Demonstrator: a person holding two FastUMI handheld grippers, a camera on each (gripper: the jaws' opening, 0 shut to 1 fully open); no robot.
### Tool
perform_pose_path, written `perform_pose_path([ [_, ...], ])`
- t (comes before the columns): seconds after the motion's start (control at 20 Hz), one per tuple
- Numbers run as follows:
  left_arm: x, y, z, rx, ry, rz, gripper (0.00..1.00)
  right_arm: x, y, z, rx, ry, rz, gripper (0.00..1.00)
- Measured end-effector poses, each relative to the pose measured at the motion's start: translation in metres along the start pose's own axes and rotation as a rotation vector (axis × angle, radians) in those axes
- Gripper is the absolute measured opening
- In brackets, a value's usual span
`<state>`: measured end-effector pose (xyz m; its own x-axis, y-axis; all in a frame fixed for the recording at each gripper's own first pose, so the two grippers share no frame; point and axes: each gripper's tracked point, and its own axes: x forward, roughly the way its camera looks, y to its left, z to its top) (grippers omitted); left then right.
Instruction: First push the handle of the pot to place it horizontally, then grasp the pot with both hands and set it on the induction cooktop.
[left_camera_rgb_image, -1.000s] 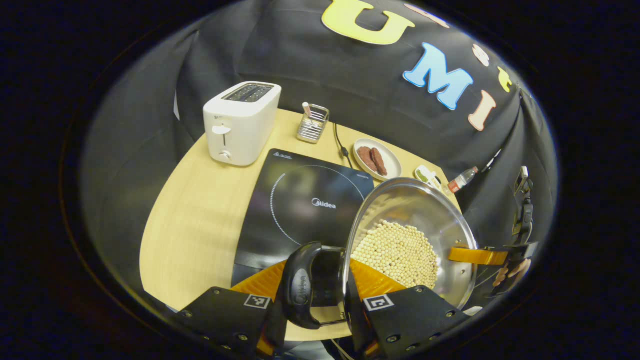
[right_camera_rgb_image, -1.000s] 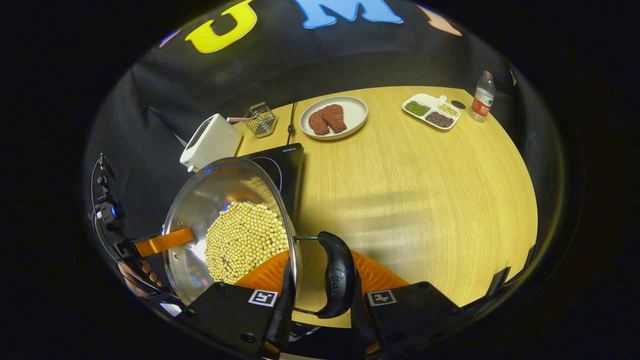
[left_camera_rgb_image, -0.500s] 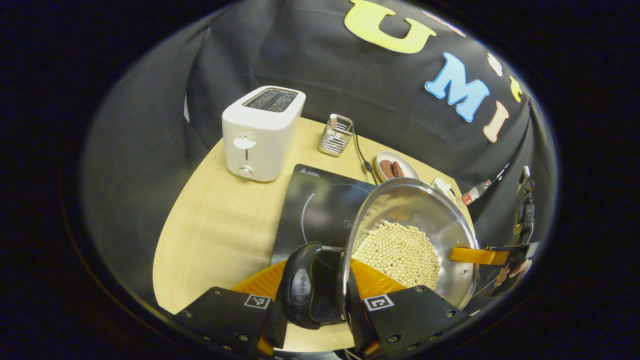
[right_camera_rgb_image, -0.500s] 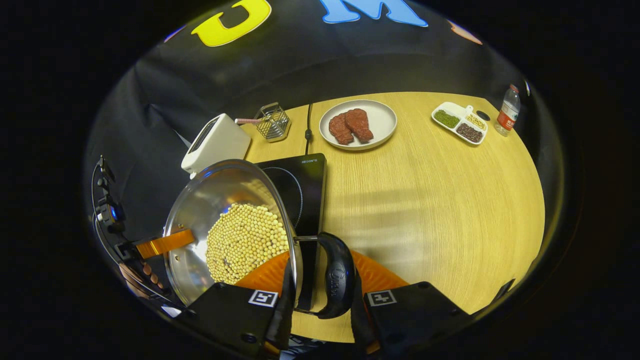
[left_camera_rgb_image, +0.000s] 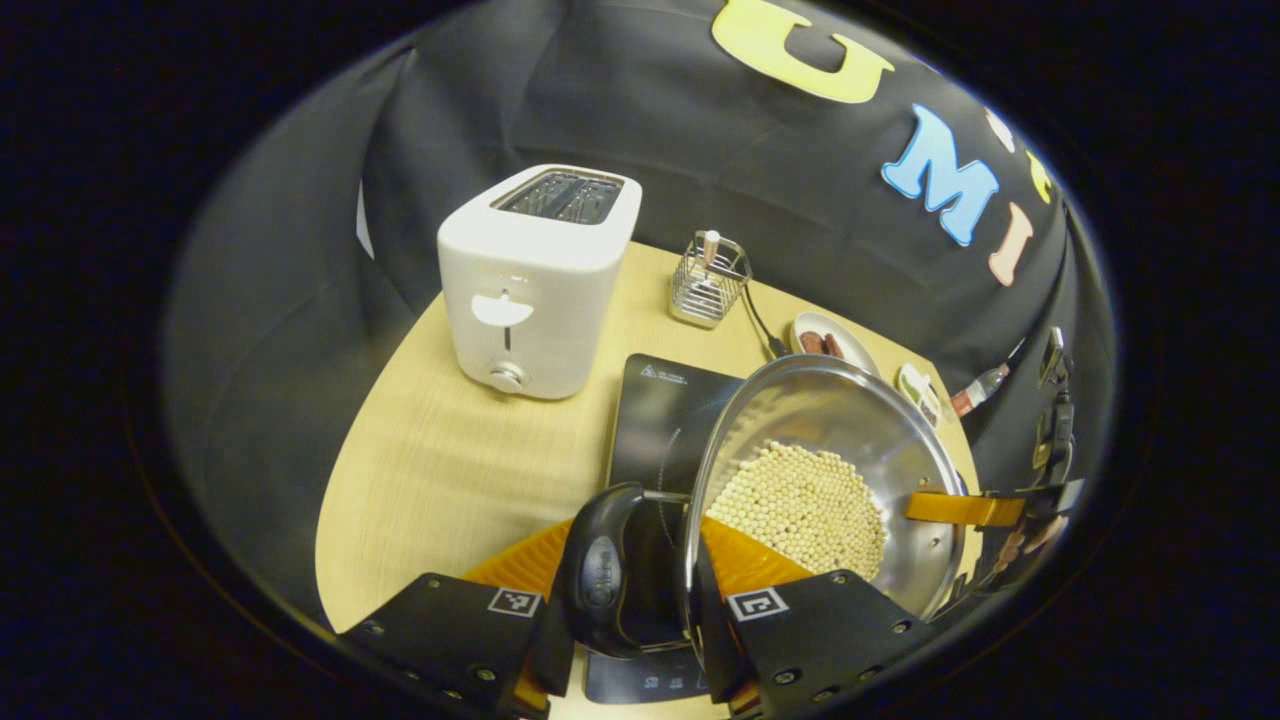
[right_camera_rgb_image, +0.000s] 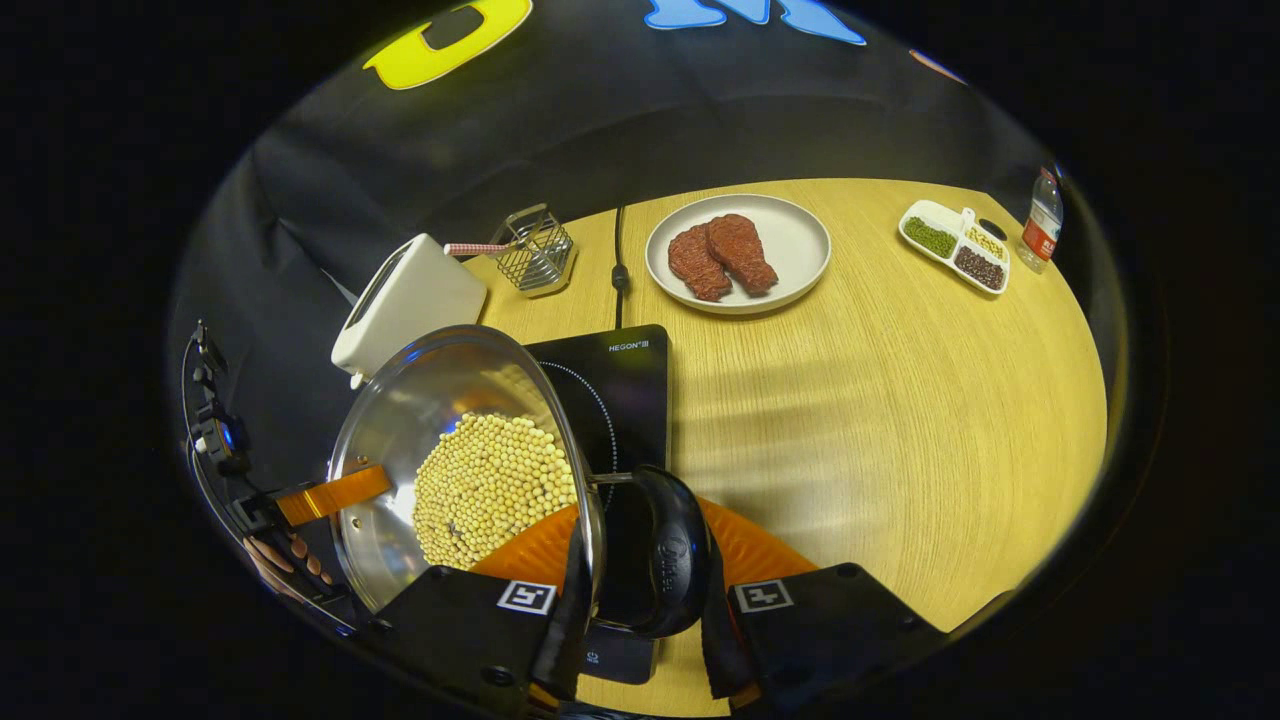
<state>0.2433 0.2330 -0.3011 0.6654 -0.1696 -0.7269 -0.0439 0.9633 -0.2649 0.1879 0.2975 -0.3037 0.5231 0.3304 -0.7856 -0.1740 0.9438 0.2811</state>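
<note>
1. While the pot (left_camera_rgb_image: 820, 470) hangs in the air, carried by both its side handles, it sits at the lower middle of the left gripper view and the lower left of the right gripper view, with a bed of pale round beans (right_camera_rgb_image: 490, 485) in its bottom.
2. At the bottom of its own view, the left hand-held gripper (left_camera_rgb_image: 630, 620) has its two fingers closed around the black left pot handle (left_camera_rgb_image: 600, 570), one finger on each side of the loop.
3. Likewise, the right hand-held gripper (right_camera_rgb_image: 635, 620) at the bottom of its view is clamped on the black right pot handle (right_camera_rgb_image: 675, 560).
4. Both handles stick out sideways from the rim, so the first part of the task, laying the handle horizontal, looks done, and the two-handed grasp is made.
5. Beneath and behind the pot lies the induction cooktop (left_camera_rgb_image: 660, 420), a black slab on the tabletop (right_camera_rgb_image: 880, 400); in the right gripper view its ring mark shows just right of the pot's rim and its near edge shows below the handle.
6. I judge the pot to be over the cooktop's near part but not yet set down; what is left is to centre it on the ring, lower it level and let go.
7. A white toaster (left_camera_rgb_image: 535, 280), a wire basket (left_camera_rgb_image: 708, 280) and a plate of meat (right_camera_rgb_image: 738, 252) stand beyond the cooktop, apart from the pot.
</note>
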Motion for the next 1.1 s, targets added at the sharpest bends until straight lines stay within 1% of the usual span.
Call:
perform_pose_path([
  [0.05, 0.007, 0.002, 0.003, 0.004, -0.001, -0.002, 0.49, 0.004, 0.0, 0.002, 0.003, -0.004, -0.002, 0.46],
  [0.1, 0.012, 0.001, 0.004, 0.001, 0.0, -0.005, 0.49, 0.007, 0.001, 0.005, 0.003, -0.004, -0.003, 0.46],
  [0.15, 0.016, 0.003, 0.006, -0.001, 0.004, -0.009, 0.55, 0.009, 0.001, 0.007, 0.004, -0.002, -0.005, 0.46],
  [0.2, 0.019, 0.005, 0.006, -0.001, 0.006, -0.014, 0.56, 0.012, 0.002, 0.008, 0.007, 0.0, -0.009, 0.5],
  [0.25, 0.024, 0.005, 0.007, 0.001, 0.012, -0.017, 0.55, 0.014, 0.001, 0.01, 0.009, -0.004, -0.014, 0.5],
  [0.3, 0.027, 0.006, 0.009, 0.007, 0.014, -0.018, 0.56, 0.017, 0.001, 0.011, 0.013, 0.0, -0.016, 0.46],
  [0.35, 0.03, 0.008, 0.012, 0.01, 0.016, -0.017, 0.56, 0.02, 0.001, 0.012, 0.018, 0.004, -0.014, 0.5],
  [0.4, 0.031, 0.008, 0.012, 0.011, 0.022, -0.015, 0.55, 0.023, 0.002, 0.011, 0.025, 0.011, -0.012, 0.47],
  [0.45, 0.033, 0.009, 0.013, 0.014, 0.023, -0.014, 0.56, 0.026, 0.002, 0.012, 0.03, 0.015, -0.009, 0.47],
  [0.5, 0.035, 0.01, 0.013, 0.017, 0.024, -0.012, 0.55, 0.027, 0.002, 0.013, 0.031, 0.016, -0.008, 0.51],
  [0.55, 0.037, 0.01, 0.012, 0.022, 0.024, -0.013, 0.55, 0.027, 0.002, 0.014, 0.03, 0.016, -0.006, 0.47],
  [0.75, 0.04, 0.009, 0.016, 0.019, 0.017, -0.018, 0.55, 0.031, 0.0, 0.02, 0.03, -0.002, -0.002, 0.48],
  [0.8, 0.041, 0.009, 0.015, 0.008, 0.018, -0.023, 0.52, 0.031, 0.0, 0.022, 0.026, -0.009, 0.002, 0.48],
  [0.85, 0.04, 0.009, 0.013, -0.009, 0.02, -0.031, 0.53, 0.033, -0.001, 0.024, 0.022, -0.013, 0.006, 0.53],
  [0.9, 0.041, 0.009, 0.014, -0.013, 0.015, -0.034, 0.56, 0.032, -0.001, 0.024, 0.021, -0.012, 0.013, 0.52],
  [0.95, 0.041, 0.009, 0.013, -0.009, 0.018, -0.034, 0.53, 0.033, -0.001, 0.024, 0.019, -0.014, 0.014, 0.54],
  [1.0, 0.042, 0.009, 0.013, -0.002, 0.024, -0.032, 0.54, 0.033, -0.001, 0.024, 0.017, -0.017, 0.013, 0.55],
  [1.05, 0.041, 0.01, 0.014, 0.002, 0.029, -0.031, 0.51, 0.032, -0.001, 0.024, 0.019, -0.017, 0.012, 0.53],
  [1.1, 0.041, 0.009, 0.015, 0.003, 0.029, -0.03, 0.55, 0.033, 0.0, 0.023, 0.02, -0.016, 0.011, 0.53],
])
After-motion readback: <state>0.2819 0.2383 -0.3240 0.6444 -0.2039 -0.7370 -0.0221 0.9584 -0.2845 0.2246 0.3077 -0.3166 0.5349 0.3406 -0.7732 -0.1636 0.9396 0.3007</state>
